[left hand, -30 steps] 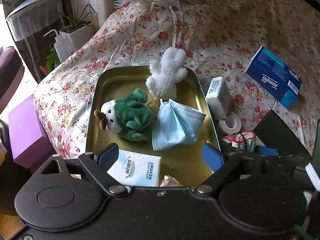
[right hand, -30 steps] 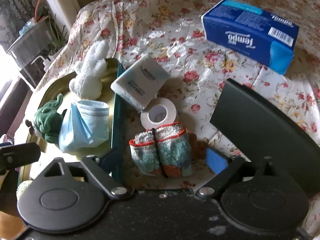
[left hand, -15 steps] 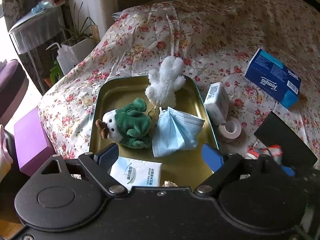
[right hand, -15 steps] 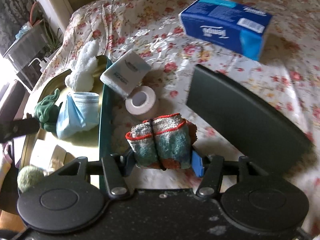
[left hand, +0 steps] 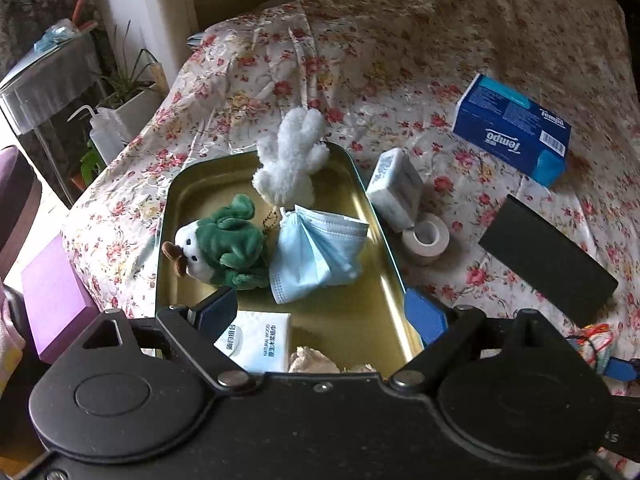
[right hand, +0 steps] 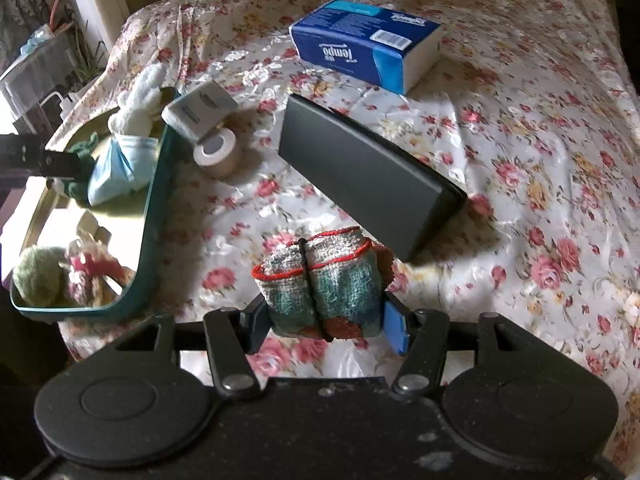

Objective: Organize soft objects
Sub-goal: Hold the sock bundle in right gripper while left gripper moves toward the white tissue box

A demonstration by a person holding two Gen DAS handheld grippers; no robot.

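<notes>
the right gripper (right hand: 326, 318) is clamped on a rolled terry cloth bundle (right hand: 320, 280), nubbly grey-green with red stitched edging and a black band round its middle, lifted over the glossy floral bedspread (right hand: 520, 128). the left gripper (left hand: 320, 314) hangs with its fingers spread wide, empty, over the brassy metal tray (left hand: 192, 184). in the tray lie a fluffy white plush (left hand: 290, 164), a green velour plush (left hand: 224, 244), a pleated blue face mask (left hand: 316, 252) and a small tissue pack (left hand: 256, 340).
</notes>
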